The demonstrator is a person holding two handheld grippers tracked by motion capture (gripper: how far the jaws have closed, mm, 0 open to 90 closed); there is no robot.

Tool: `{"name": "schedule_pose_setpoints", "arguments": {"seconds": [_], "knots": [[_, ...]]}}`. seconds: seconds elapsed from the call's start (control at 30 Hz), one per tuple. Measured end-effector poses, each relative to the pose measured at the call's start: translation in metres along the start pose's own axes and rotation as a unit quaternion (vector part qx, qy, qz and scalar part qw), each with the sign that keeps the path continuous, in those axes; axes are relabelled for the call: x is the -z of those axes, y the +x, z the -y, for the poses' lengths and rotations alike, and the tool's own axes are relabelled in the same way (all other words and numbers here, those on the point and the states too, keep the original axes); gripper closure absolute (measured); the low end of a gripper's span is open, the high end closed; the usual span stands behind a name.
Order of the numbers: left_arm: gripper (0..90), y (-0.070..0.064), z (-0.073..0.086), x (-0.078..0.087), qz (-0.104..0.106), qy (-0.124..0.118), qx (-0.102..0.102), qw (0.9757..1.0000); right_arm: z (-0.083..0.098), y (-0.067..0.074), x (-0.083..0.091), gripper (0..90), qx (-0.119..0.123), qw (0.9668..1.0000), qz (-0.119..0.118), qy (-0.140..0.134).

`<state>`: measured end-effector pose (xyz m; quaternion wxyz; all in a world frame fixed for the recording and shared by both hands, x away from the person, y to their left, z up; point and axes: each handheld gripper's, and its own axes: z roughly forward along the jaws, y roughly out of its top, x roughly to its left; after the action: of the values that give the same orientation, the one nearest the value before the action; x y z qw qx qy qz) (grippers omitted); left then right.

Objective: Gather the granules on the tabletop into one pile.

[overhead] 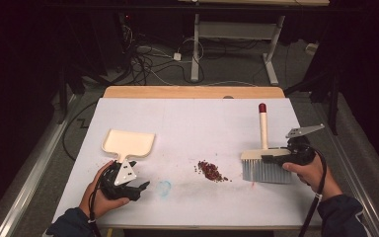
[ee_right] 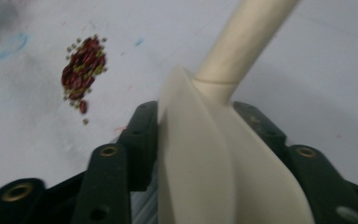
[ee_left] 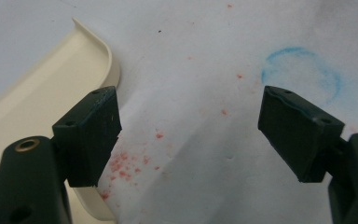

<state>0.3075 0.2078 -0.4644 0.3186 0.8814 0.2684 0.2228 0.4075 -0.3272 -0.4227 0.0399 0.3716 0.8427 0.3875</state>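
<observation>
High view shows a white paper sheet point(overhead: 192, 128) spread smooth over a wooden table point(overhead: 192, 92), and near its middle sits a small heap of dark red crumbs point(overhead: 210, 170), grainy and loose at the edges. I'll place everything from that heap.

To the right of it stands a hand brush point(overhead: 265, 165): a cream plastic back, a round, tapering cream handle with a dark red cap pointing away from the person, and a flat row of pale grey bristles resting on the paper, close to the heap but apart from it. The right gripper point(overhead: 290, 156), matte black with a grey three-cornered plate on top, is at the brush's back. In the right gripper view its jaws sit either side of the ridged cream back point(ee_right: 214, 158); whether the pads press it, I cannot tell.

Well to the left of the heap lies a cream dustpan point(overhead: 128, 143), smooth plastic, shallow, with a raised curved rim. The left gripper point(overhead: 143, 186) rests just near its short handle, jaws spread wide with nothing between them. A faint blue ring stain point(overhead: 164, 188) marks the paper between that gripper and the heap.
</observation>
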Motion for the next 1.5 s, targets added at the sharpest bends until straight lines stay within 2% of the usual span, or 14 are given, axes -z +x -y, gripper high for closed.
{"name": "schedule_pose_setpoints", "arguments": {"seconds": [0.17, 0.33, 0.4, 0.47, 0.57, 0.67, 0.73, 0.77, 0.87, 1.1, 1.27, 1.3, 1.4, 1.5], "knots": [[20.6, 0.000, 0.001, -0.001, 0.002, 0.004, -0.001, 1.0000, -0.007, -0.017, 0.006, 44.1, -0.020, 0.9995, 0.019, -0.017], [20.6, -0.001, 0.001, -0.001, 0.004, 0.007, -0.004, 1.0000, -0.003, -0.035, 0.010, 51.4, -0.042, 0.9978, 0.045, -0.023], [20.6, -0.001, 0.001, -0.002, 0.005, 0.007, -0.003, 1.0000, -0.001, -0.039, 0.013, 56.0, -0.049, 0.9952, 0.081, -0.022], [20.6, -0.001, 0.001, -0.002, 0.006, 0.008, -0.002, 0.9999, 0.000, -0.037, 0.011, 63.8, -0.037, 0.9907, 0.130, -0.015], [20.6, -0.001, 0.000, -0.003, 0.007, 0.009, -0.005, 0.9999, -0.001, -0.034, 0.003, 74.3, -0.028, 0.9836, 0.178, -0.010], [20.6, -0.002, -0.001, -0.004, 0.008, 0.009, -0.008, 0.9999, -0.002, -0.033, -0.012, 76.4, -0.020, 0.9823, 0.185, 0.021], [20.7, -0.002, -0.001, -0.004, 0.008, 0.009, -0.007, 0.9999, -0.002, -0.032, -0.024, 79.4, -0.013, 0.9792, 0.198, 0.042], [20.7, -0.002, -0.001, -0.004, 0.009, 0.010, -0.007, 0.9999, -0.003, -0.031, -0.026, 78.0, -0.012, 0.9774, 0.207, 0.043], [20.7, -0.002, -0.001, -0.005, 0.009, 0.010, -0.008, 0.9999, -0.005, -0.032, -0.032, 76.5, -0.012, 0.9776, 0.206, 0.041], [20.7, -0.001, -0.001, -0.003, 0.007, 0.008, -0.010, 0.9999, -0.008, -0.029, -0.044, 72.0, -0.001, 0.9723, 0.229, 0.049], [20.7, -0.001, 0.000, -0.001, 0.004, 0.005, -0.008, 1.0000, -0.010, -0.021, -0.031, 67.1, 0.002, 0.9693, 0.245, 0.011], [20.7, -0.001, 0.000, 0.000, 0.000, 0.002, -0.010, 0.9999, -0.011, -0.018, -0.027, 64.2, 0.005, 0.9708, 0.240, -0.004], [20.6, -0.001, 0.000, 0.001, 0.000, 0.000, -0.005, 1.0000, -0.012, -0.004, -0.014, 58.3, 0.029, 0.9717, 0.228, -0.055], [20.7, 0.000, -0.002, 0.001, -0.005, -0.004, -0.008, 1.0000, -0.011, 0.015, -0.002, 50.8, 0.060, 0.9679, 0.220, -0.105]]}}
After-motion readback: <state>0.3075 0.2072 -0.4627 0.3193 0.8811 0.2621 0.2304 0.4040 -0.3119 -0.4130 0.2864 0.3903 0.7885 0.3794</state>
